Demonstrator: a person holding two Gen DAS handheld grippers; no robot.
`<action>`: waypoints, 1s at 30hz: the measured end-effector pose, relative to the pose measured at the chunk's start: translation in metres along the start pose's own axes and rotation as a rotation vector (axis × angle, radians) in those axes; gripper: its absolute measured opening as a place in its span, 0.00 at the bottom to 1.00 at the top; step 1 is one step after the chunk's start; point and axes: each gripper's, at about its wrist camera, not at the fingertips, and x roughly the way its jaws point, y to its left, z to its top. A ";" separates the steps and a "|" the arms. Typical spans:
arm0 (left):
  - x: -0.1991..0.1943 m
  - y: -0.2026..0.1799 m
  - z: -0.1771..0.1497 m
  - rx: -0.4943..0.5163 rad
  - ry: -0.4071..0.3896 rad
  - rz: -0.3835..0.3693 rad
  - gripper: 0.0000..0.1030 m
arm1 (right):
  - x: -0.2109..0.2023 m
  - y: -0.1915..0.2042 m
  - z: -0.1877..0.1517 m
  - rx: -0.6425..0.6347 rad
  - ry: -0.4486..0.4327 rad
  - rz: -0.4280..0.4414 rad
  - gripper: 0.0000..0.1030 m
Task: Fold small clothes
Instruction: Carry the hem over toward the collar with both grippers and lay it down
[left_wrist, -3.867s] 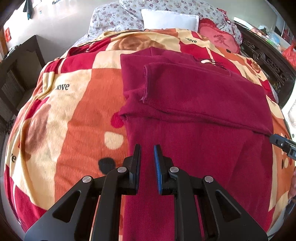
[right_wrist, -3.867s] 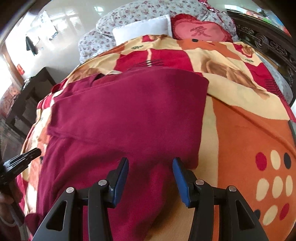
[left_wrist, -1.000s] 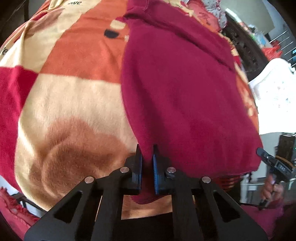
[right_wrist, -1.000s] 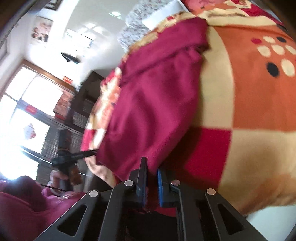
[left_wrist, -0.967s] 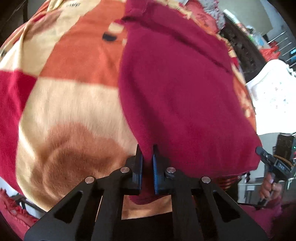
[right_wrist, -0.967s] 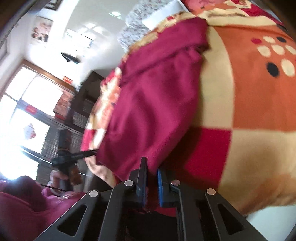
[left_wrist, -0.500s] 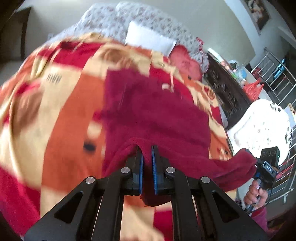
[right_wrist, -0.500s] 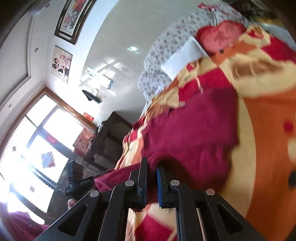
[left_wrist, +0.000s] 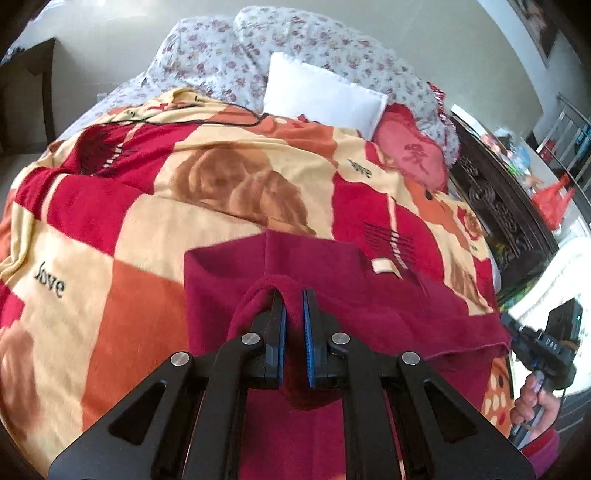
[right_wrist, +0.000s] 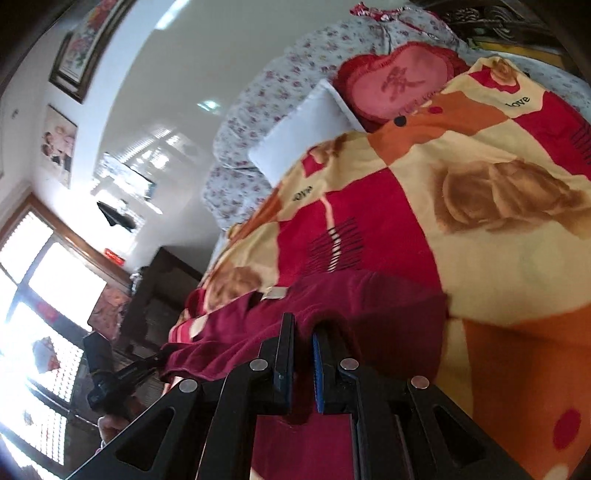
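Red garment (left_wrist: 369, 314): my left gripper (left_wrist: 291, 295) and right gripper (right_wrist: 303, 328) each clamp its hem, carried over toward the collar; laying flat remains, by my reckoning.

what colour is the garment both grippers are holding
Dark red, plain, with no print. The garment shows best in the left wrist view, on the patterned blanket.

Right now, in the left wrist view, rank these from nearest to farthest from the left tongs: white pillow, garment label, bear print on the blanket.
1. Garment label, just ahead, slightly right.
2. Bear print, mid-blanket, ahead left.
3. White pillow, at the bed's head, farthest from the left tongs.
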 end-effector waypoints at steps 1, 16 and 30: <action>0.005 0.004 0.005 -0.026 0.020 -0.019 0.08 | 0.009 -0.006 0.006 0.026 0.034 -0.033 0.10; -0.022 -0.007 0.018 0.023 -0.090 -0.014 0.68 | -0.031 0.039 -0.016 -0.216 -0.054 -0.039 0.45; 0.093 0.006 0.041 -0.023 0.036 0.228 0.68 | 0.104 0.008 0.028 -0.170 0.015 -0.259 0.44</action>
